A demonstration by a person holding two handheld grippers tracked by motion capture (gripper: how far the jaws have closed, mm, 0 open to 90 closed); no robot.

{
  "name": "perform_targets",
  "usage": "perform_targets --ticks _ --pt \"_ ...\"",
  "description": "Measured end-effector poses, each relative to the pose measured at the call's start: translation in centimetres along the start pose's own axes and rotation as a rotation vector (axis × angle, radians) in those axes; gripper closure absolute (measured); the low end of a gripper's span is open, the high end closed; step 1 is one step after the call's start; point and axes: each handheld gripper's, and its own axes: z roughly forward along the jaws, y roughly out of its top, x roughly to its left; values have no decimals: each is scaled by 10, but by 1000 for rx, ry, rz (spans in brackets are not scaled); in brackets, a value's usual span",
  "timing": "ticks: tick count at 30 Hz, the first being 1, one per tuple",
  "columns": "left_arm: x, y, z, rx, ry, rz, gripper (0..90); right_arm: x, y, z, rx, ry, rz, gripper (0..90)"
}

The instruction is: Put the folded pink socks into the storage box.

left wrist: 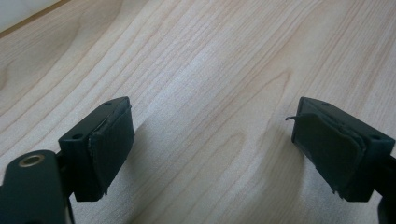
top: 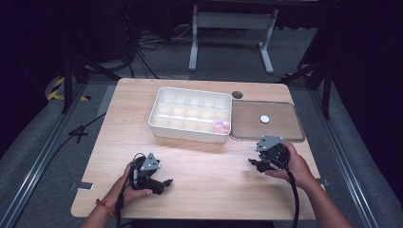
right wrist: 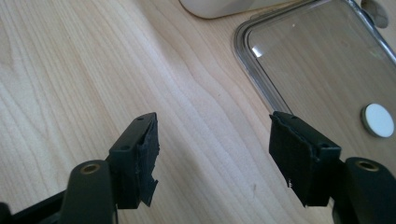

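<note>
A white compartment tray (top: 164, 107) stands at the back middle of the wooden table (top: 204, 171), with a small pink thing (top: 219, 126) in its front right cell. To its right lies a clear flat lid (top: 285, 135) with a white disc (top: 264, 119) on it. My left gripper (top: 165, 183) rests low at the front left, open, with bare wood between its pads (left wrist: 112, 140). Just in front of the lid's near left corner, my right gripper (top: 253, 163) stands open with nothing between its jaws. In the right gripper view the disc (right wrist: 378, 120) lies beyond the right pad (right wrist: 292, 149).
A dark round hole (top: 237, 94) marks the table behind the lid. The tray's corner (right wrist: 224, 7) and the lid's rim (right wrist: 247, 51) lie ahead of my right gripper (right wrist: 212, 140). Cables and a metal stand (top: 233, 28) are on the floor beyond the table.
</note>
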Motion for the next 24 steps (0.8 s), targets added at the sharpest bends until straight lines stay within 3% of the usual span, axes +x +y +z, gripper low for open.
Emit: perform_targets --ticks 24 --pt "0 0 0 7 2 0 130 16 -55 -8 -103 -3 76 340"
